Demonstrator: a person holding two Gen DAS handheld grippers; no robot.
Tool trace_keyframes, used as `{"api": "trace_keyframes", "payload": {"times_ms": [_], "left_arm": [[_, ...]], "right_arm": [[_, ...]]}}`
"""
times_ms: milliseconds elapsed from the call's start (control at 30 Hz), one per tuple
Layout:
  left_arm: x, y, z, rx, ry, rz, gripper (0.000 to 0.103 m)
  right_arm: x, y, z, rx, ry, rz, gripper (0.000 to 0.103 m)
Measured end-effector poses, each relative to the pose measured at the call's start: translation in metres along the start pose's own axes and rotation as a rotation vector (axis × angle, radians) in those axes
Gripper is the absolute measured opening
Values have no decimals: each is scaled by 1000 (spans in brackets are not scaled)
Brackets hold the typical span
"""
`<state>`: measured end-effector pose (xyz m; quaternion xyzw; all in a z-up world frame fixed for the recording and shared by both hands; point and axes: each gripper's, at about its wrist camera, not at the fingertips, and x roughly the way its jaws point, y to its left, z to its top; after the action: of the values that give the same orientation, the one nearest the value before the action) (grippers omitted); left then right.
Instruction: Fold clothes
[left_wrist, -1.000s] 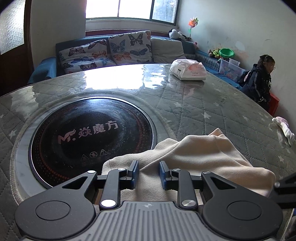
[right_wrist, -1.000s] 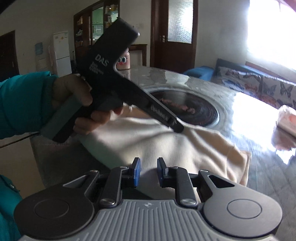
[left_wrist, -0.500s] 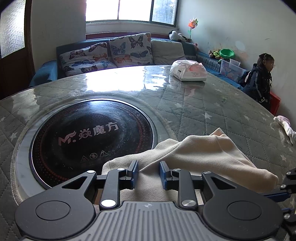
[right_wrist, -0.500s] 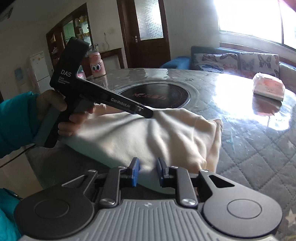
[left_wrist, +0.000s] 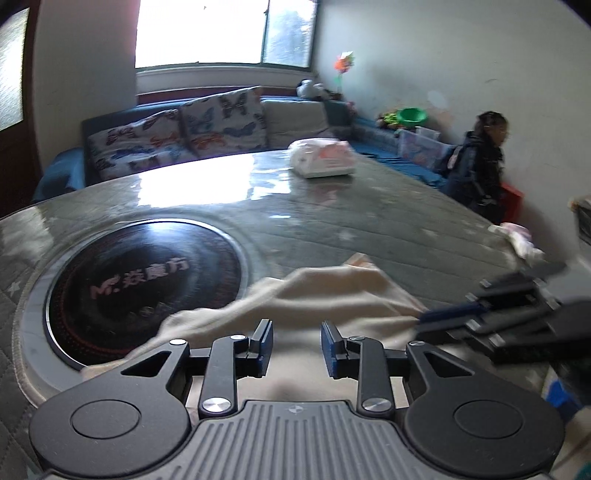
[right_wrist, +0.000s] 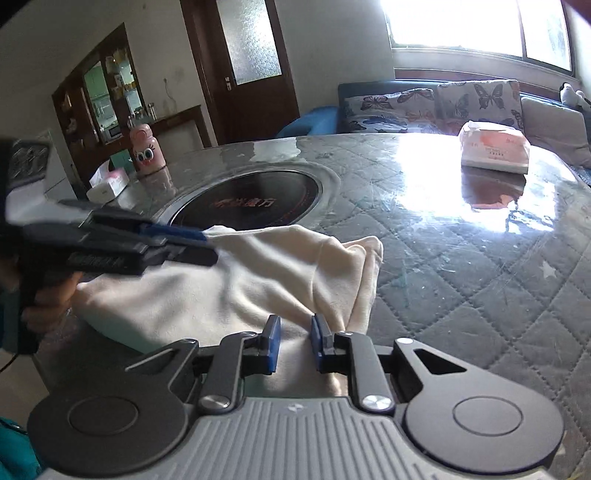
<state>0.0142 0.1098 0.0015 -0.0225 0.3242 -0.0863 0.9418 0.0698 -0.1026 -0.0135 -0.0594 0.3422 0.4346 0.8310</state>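
A cream cloth (left_wrist: 332, 295) lies bunched at the near edge of the round quilted table (left_wrist: 369, 221), and its far edge overlaps the black cooktop (left_wrist: 140, 280). My left gripper (left_wrist: 297, 345) has the cloth between its blue pads while its jaws are opening. In the right wrist view the left gripper (right_wrist: 201, 245) meets the cloth (right_wrist: 258, 280) at its raised left corner. My right gripper (right_wrist: 294, 343) is closing on a fold at the cloth's near right edge. From the left wrist camera, the right gripper (left_wrist: 424, 317) shows at the cloth's right side.
A tissue pack (left_wrist: 321, 158) sits far across the table, and a small pink-white rag (left_wrist: 517, 240) lies at its right edge. A pink bottle (right_wrist: 147, 151) and a tissue box (right_wrist: 109, 184) stand at the far left. A person (left_wrist: 484, 162) stands by the right wall.
The right gripper swung round and closer to the left one, now showing in the left wrist view. The cloth went from spread flat to bunched in a narrower heap.
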Motion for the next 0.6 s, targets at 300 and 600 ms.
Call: {"api": "trace_keyframes", "payload": {"times_ms": [300, 600], "left_arm": [[3, -46, -15, 81, 14, -117, 31], [11, -55, -21, 92, 22, -147, 34]], "right_arm": [[27, -20, 25, 4, 0, -76, 17], [45, -19, 33, -61, 2, -116, 5]]}}
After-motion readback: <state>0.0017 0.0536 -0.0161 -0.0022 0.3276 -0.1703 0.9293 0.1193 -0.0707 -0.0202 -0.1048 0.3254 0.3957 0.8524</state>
